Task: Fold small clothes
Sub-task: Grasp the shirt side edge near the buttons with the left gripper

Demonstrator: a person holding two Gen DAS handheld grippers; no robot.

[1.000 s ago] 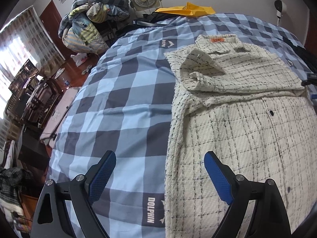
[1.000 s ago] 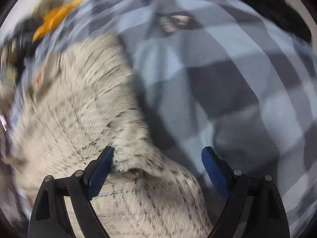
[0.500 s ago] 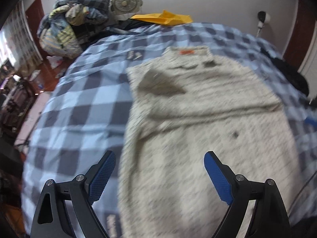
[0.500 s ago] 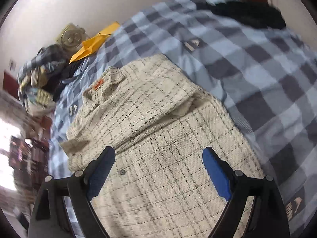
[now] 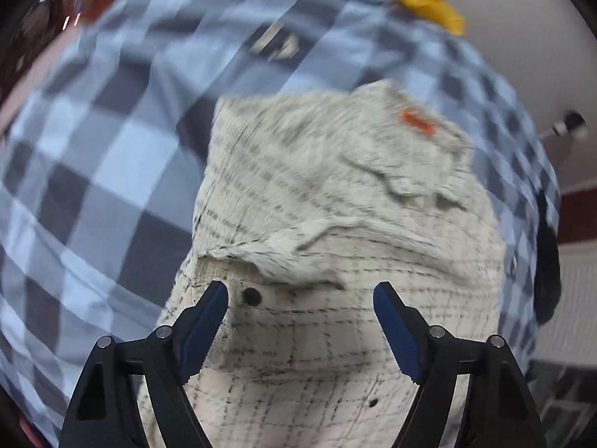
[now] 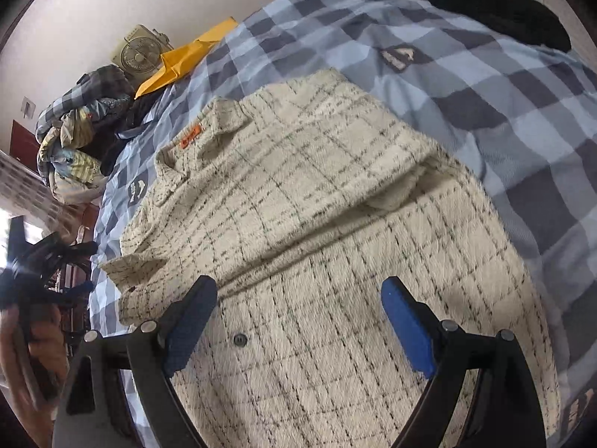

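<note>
While the cream checked shirt (image 6: 321,201) lies spread flat on the blue checked bedspread (image 6: 485,86), filling the middle of both frames, the right tongs (image 6: 300,321) hover wide open above its lower half, gripping nothing. The left tongs (image 5: 300,321) are closing over the shirt near a dark button (image 5: 251,296), pads not pressing yet.

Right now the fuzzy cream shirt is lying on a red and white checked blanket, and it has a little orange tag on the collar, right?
Nearly. The blanket is blue and grey checked, not red and white, as the right wrist view shows. The cream shirt does lie on it, orange tag on the collar.
</note>
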